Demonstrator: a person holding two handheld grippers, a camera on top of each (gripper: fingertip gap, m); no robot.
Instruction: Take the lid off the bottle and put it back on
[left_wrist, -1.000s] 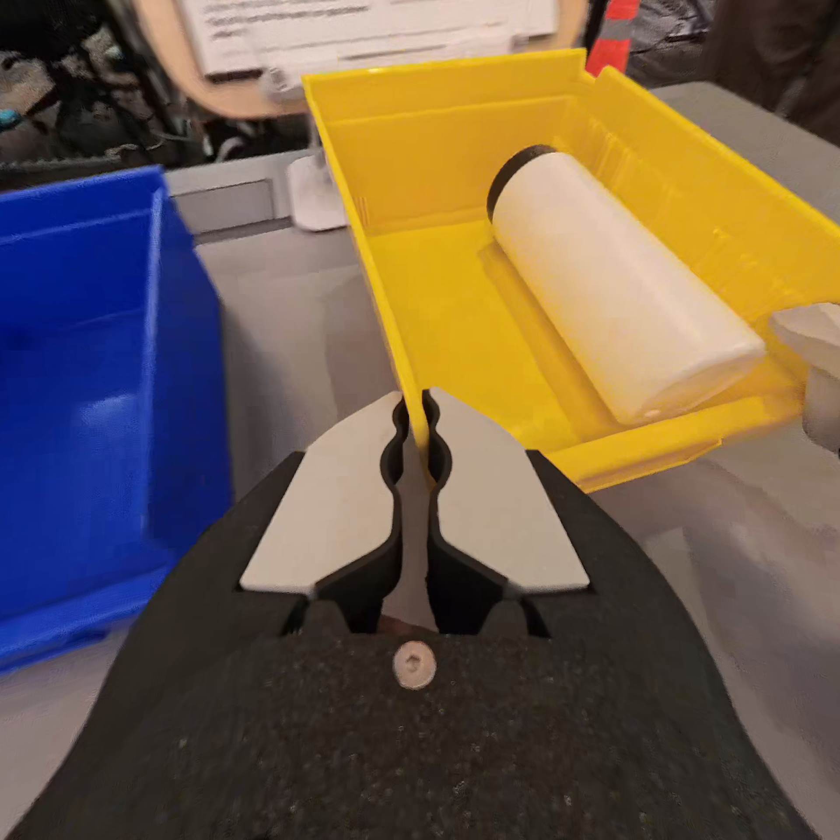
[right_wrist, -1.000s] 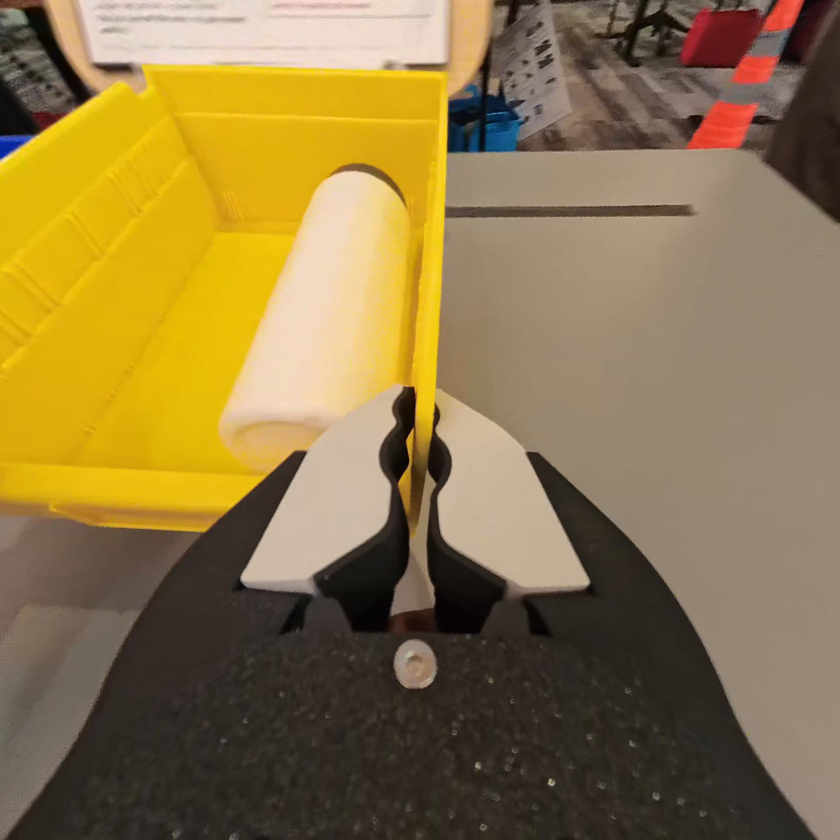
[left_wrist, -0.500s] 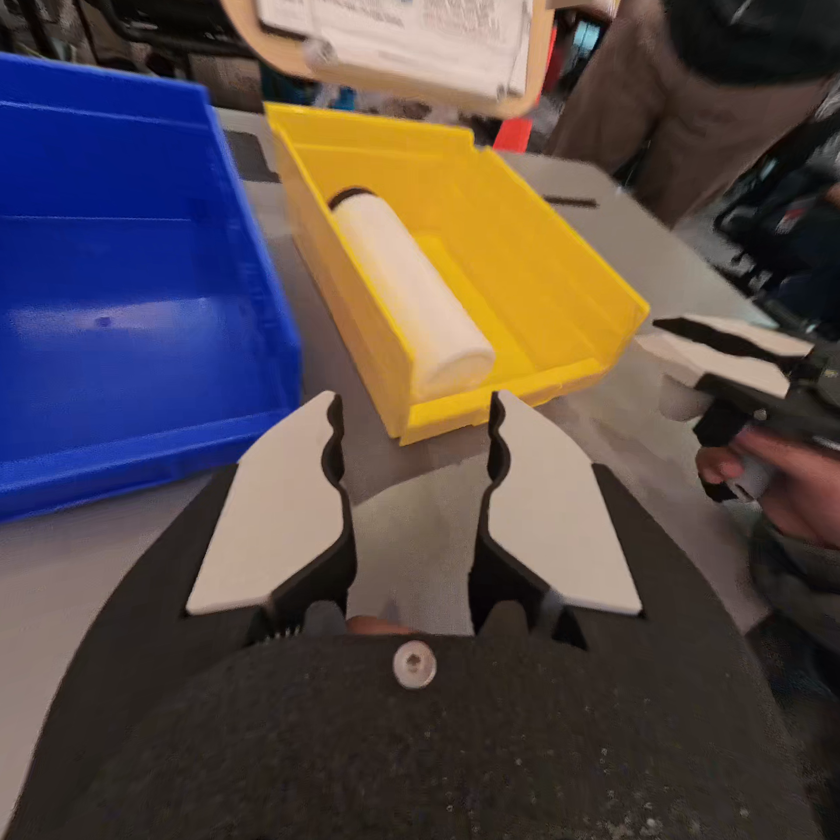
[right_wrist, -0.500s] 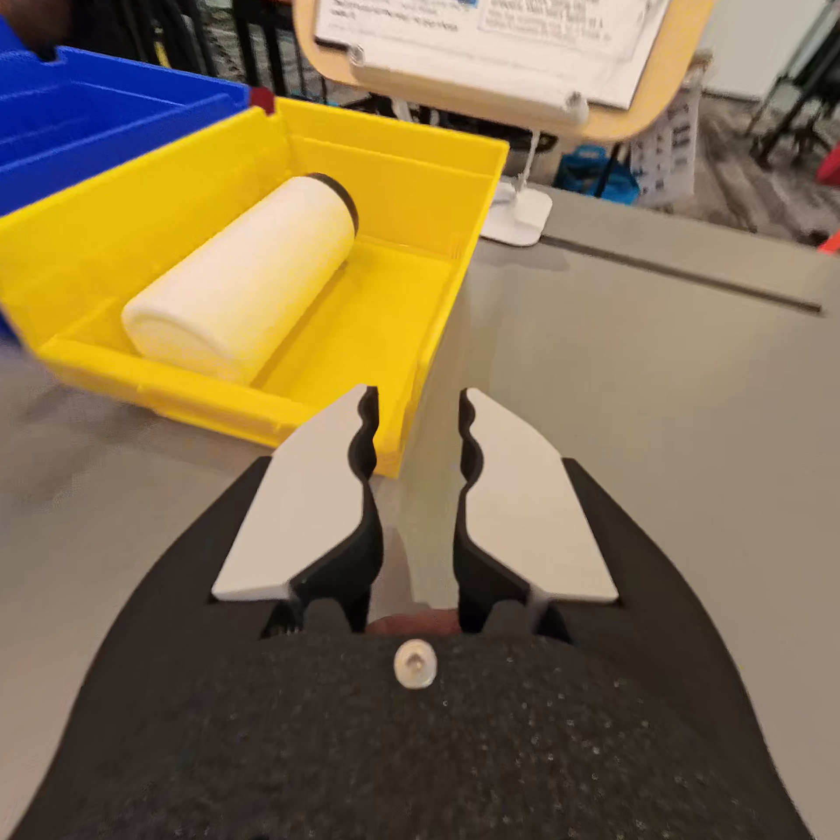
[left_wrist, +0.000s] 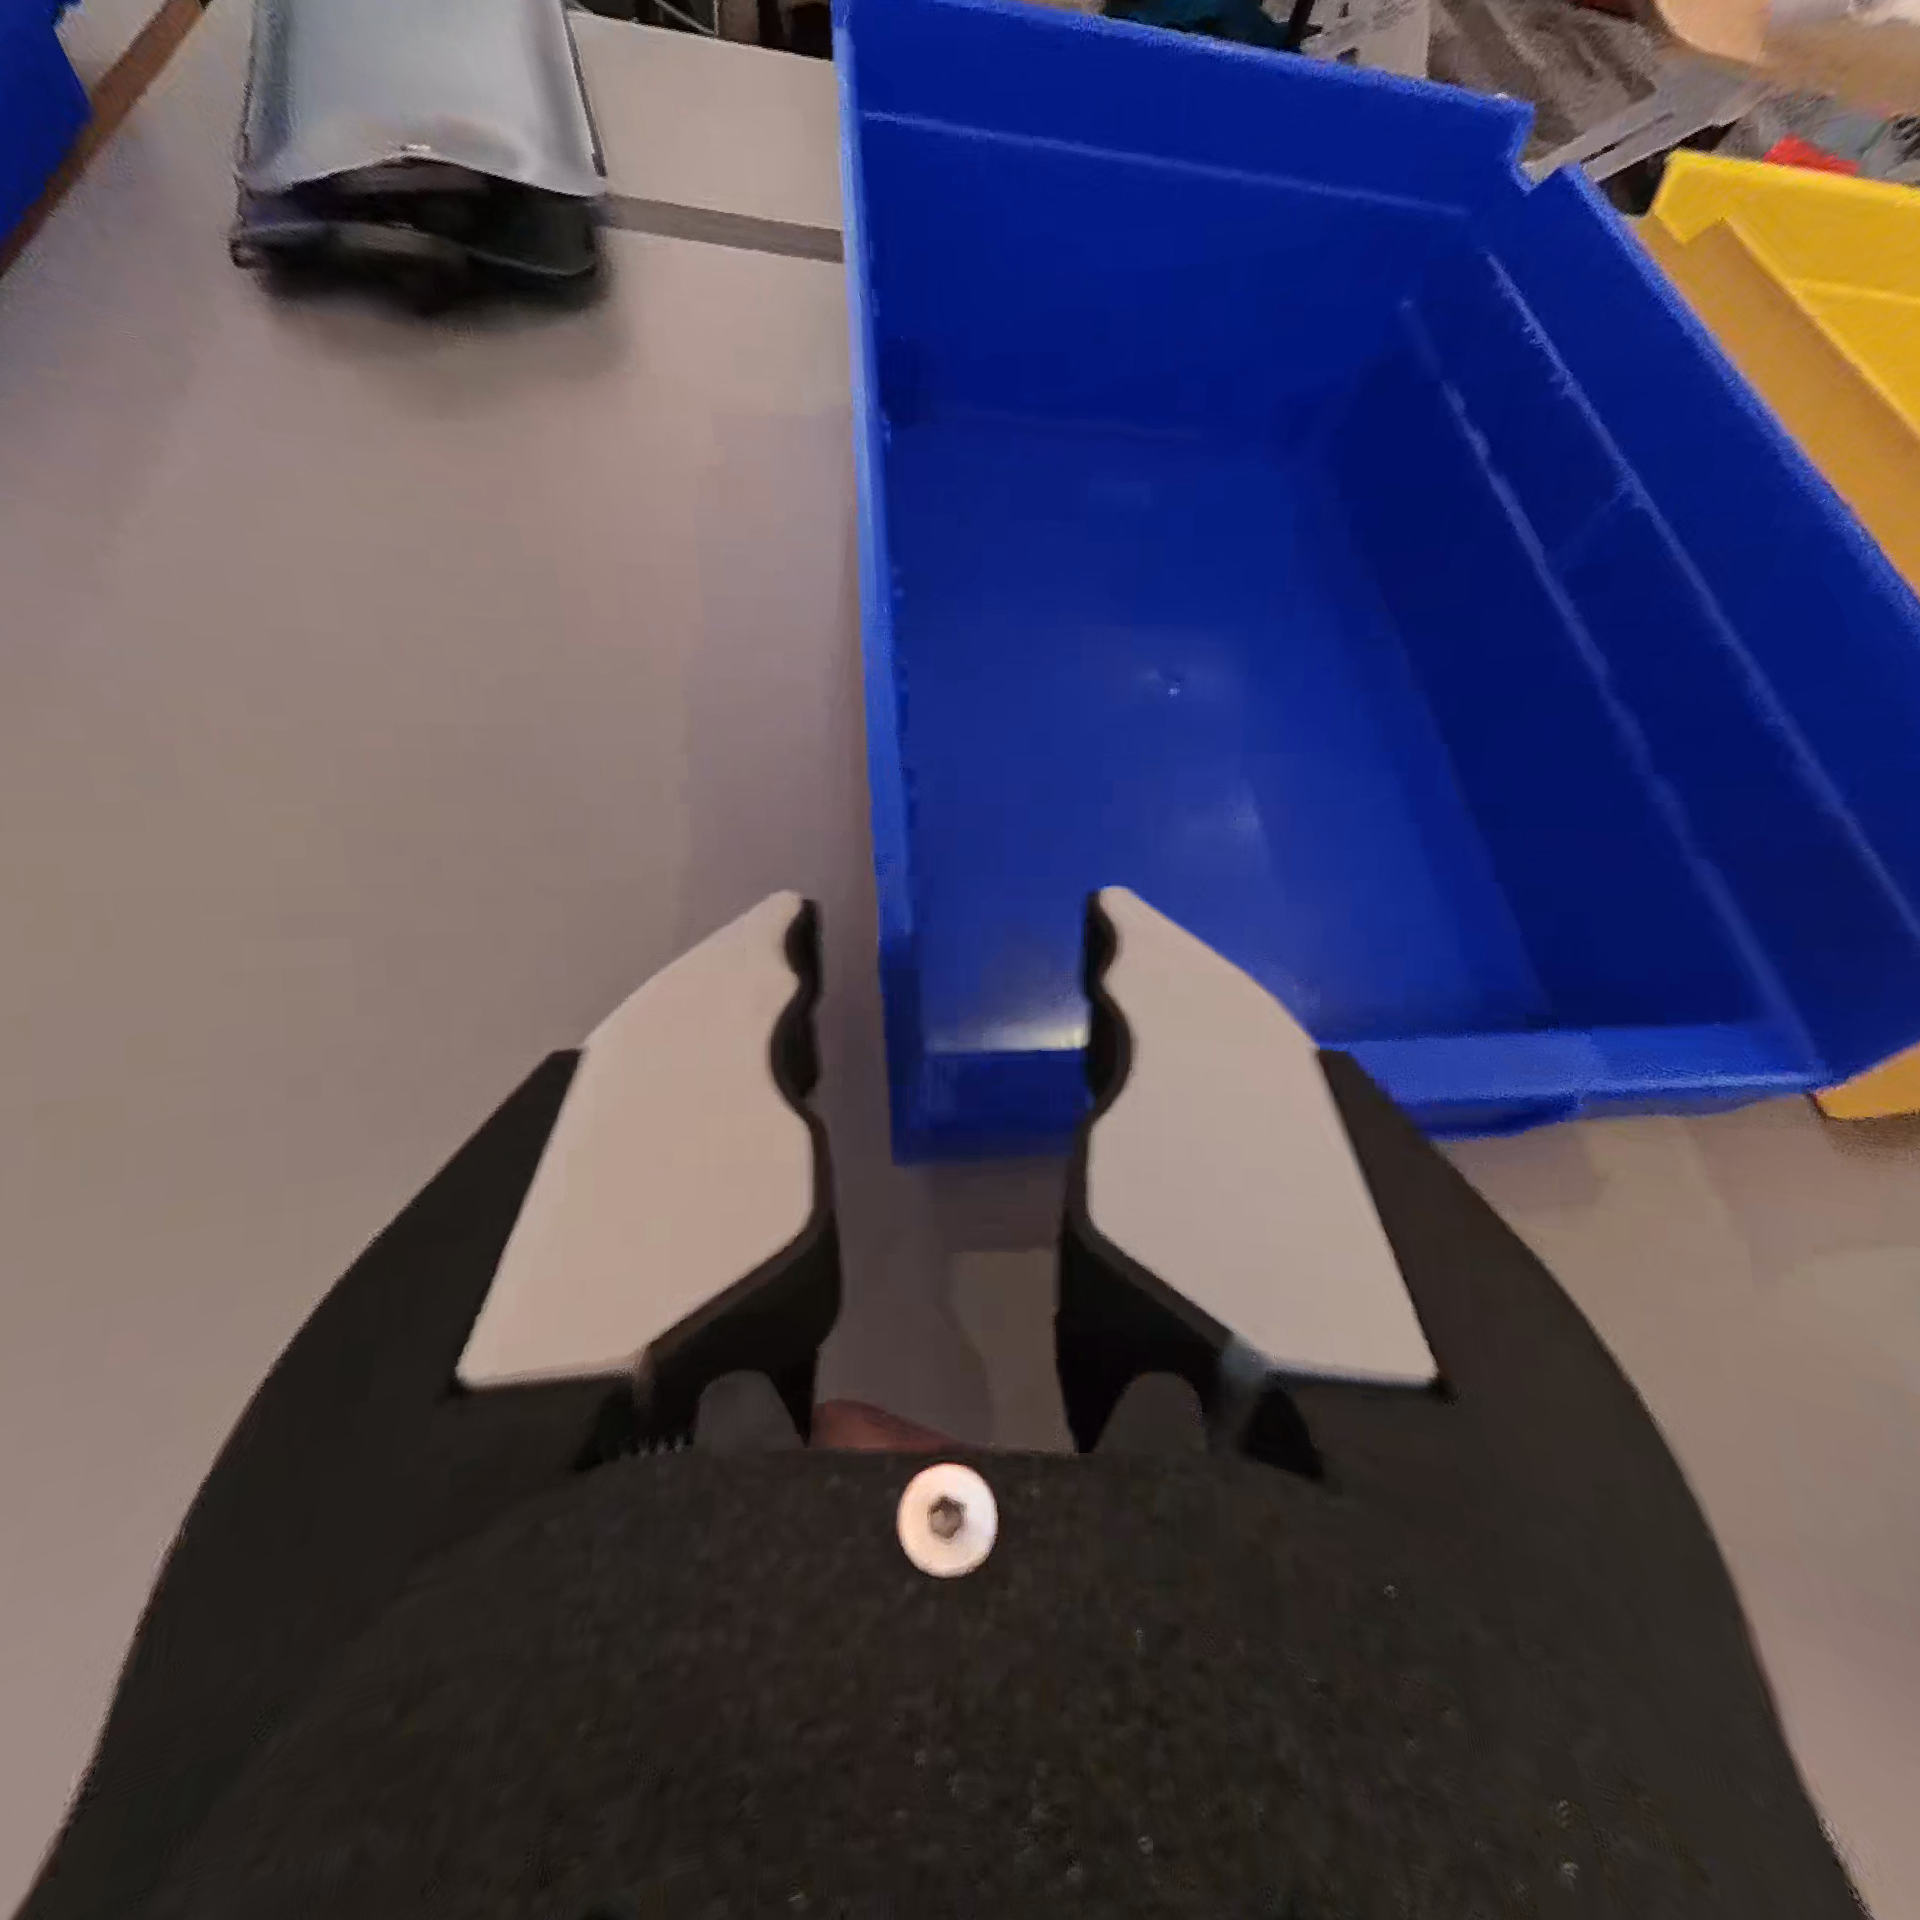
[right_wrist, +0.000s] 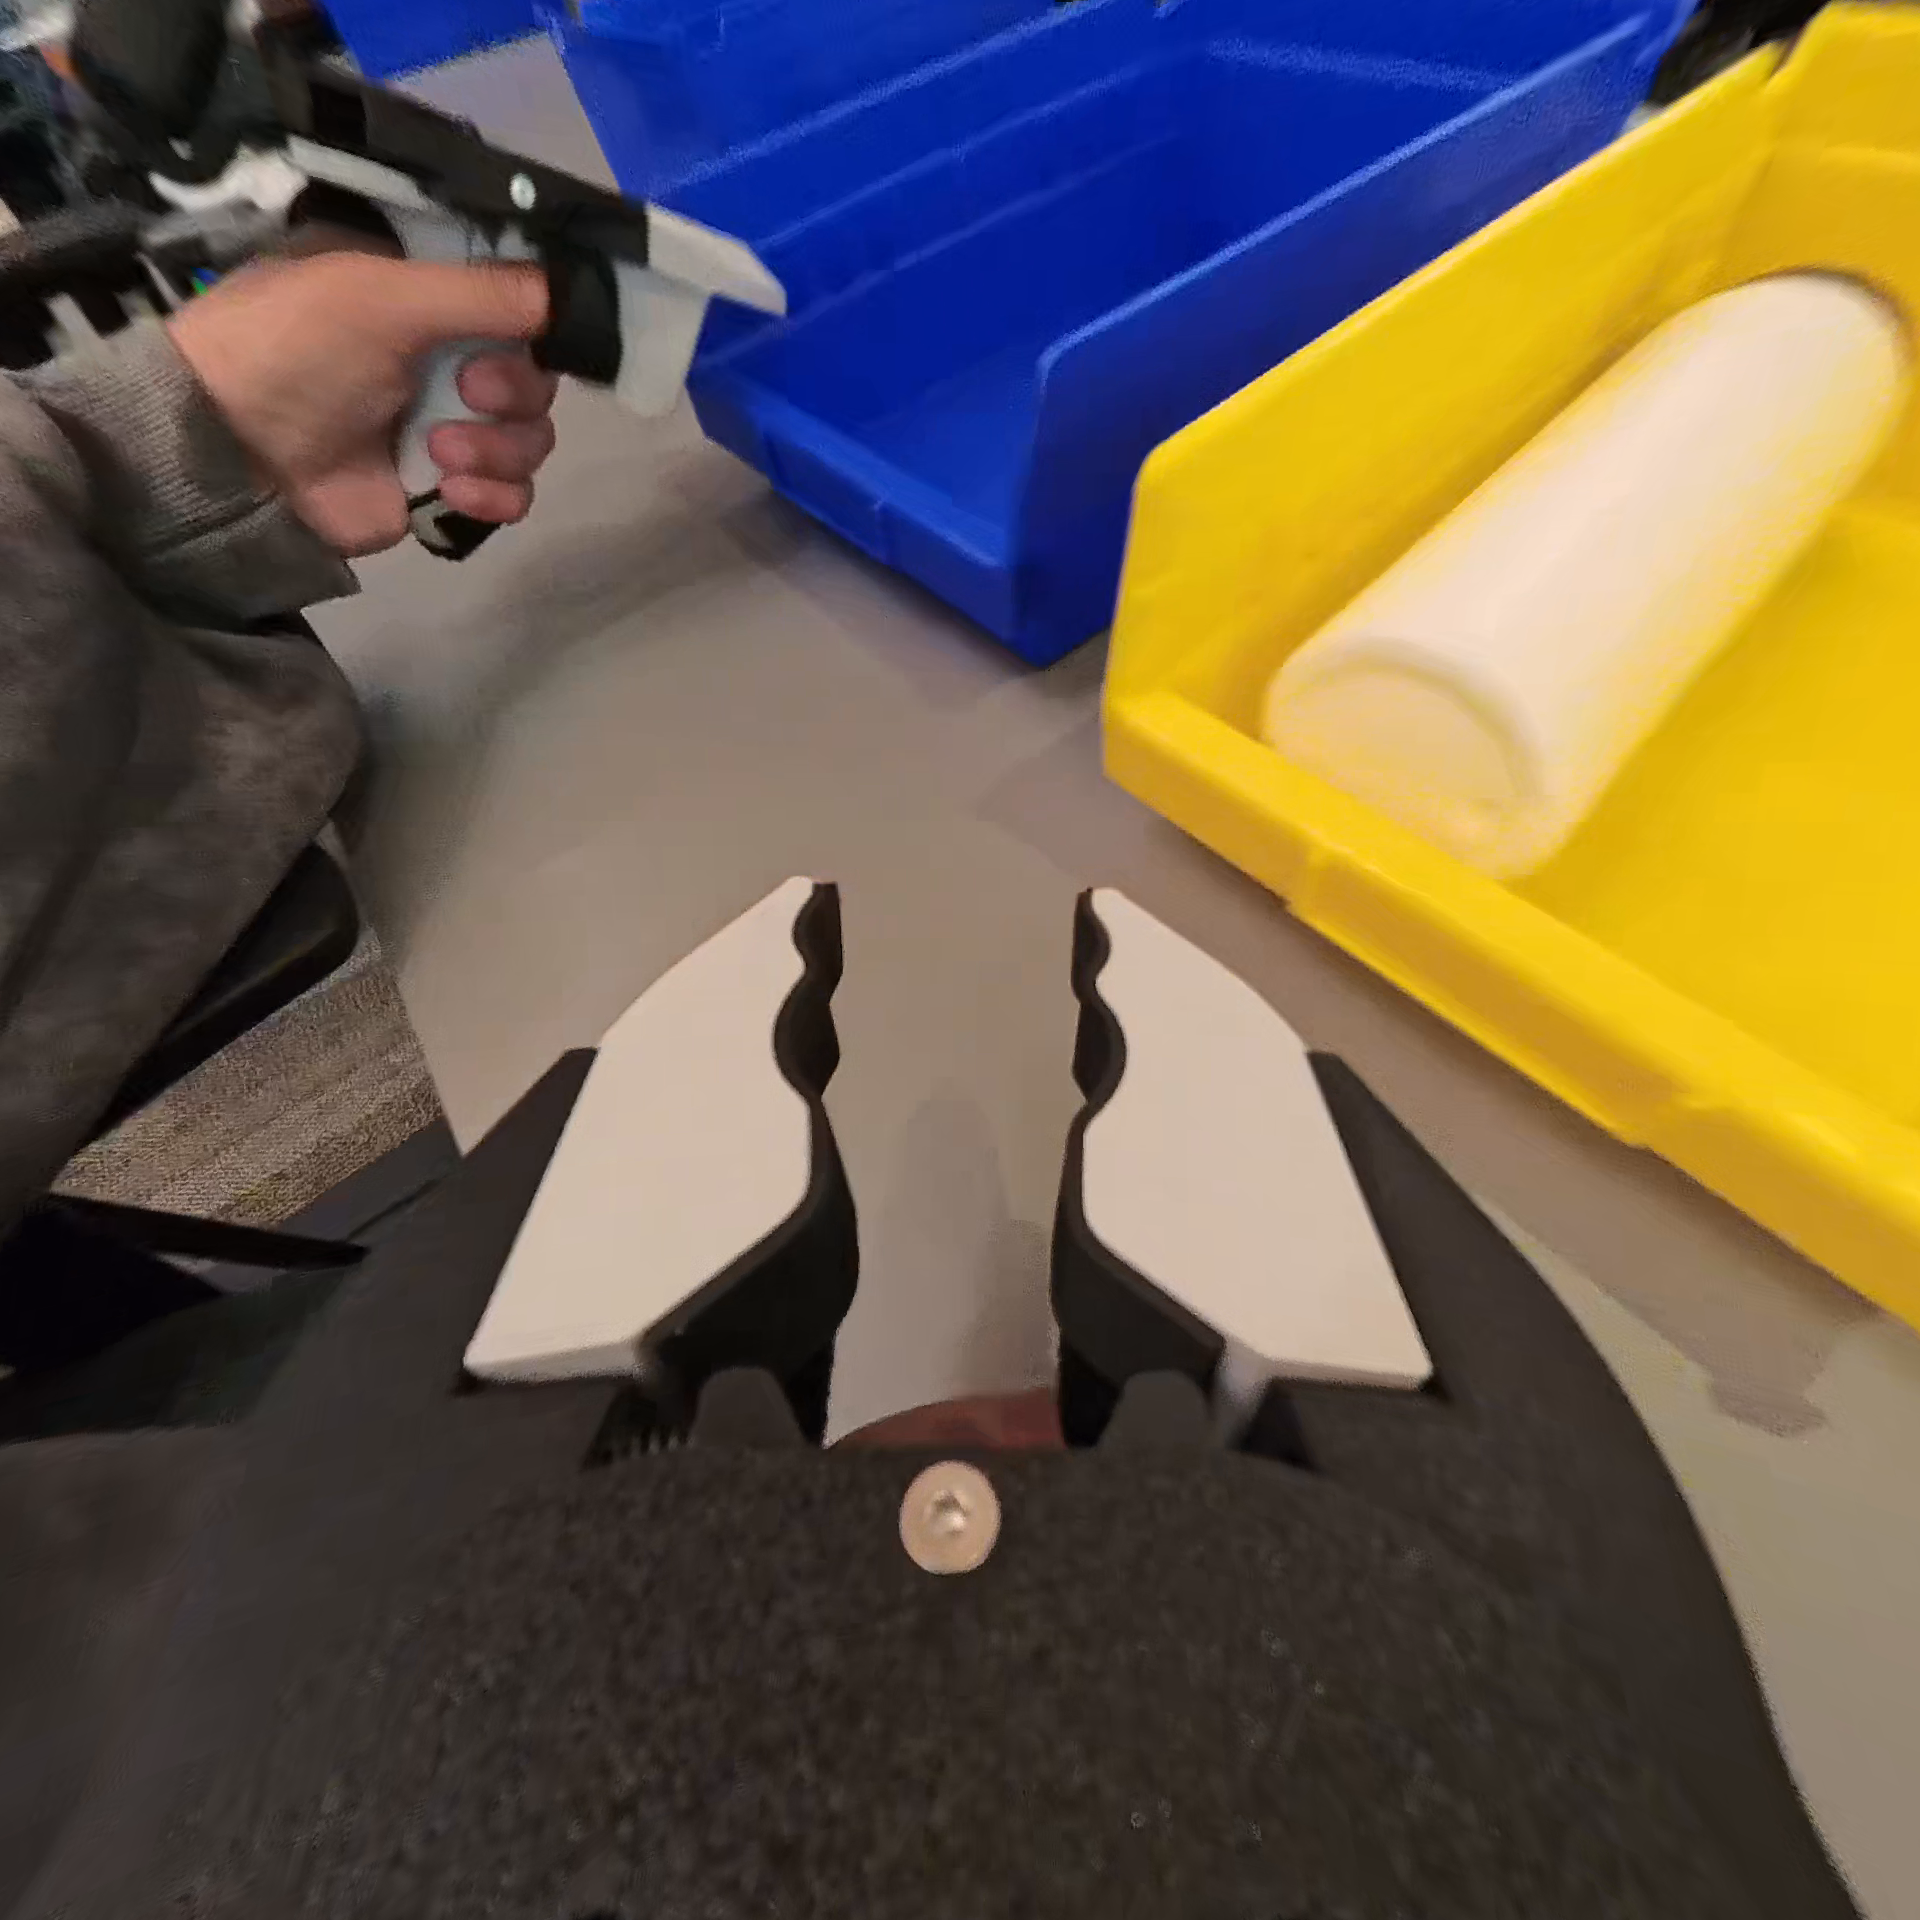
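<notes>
Cream bottle (right_wrist: 1590, 582) lying in yellow bin (right_wrist: 1351, 894); right gripper (right_wrist: 956, 904) jaws apart, well short.

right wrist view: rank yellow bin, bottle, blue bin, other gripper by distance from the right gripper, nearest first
From the right gripper, open over bare table:
1. Yellow bin, just ahead to the right.
2. Bottle, lying on its side inside that bin.
3. Blue bin, farther ahead, centre.
4. Left gripper, far left; roughly level with the blue bin, too close to call.

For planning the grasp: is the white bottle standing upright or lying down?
Lying down. The bottle rests on its side in the yellow bin, its flat base facing the camera.
</notes>
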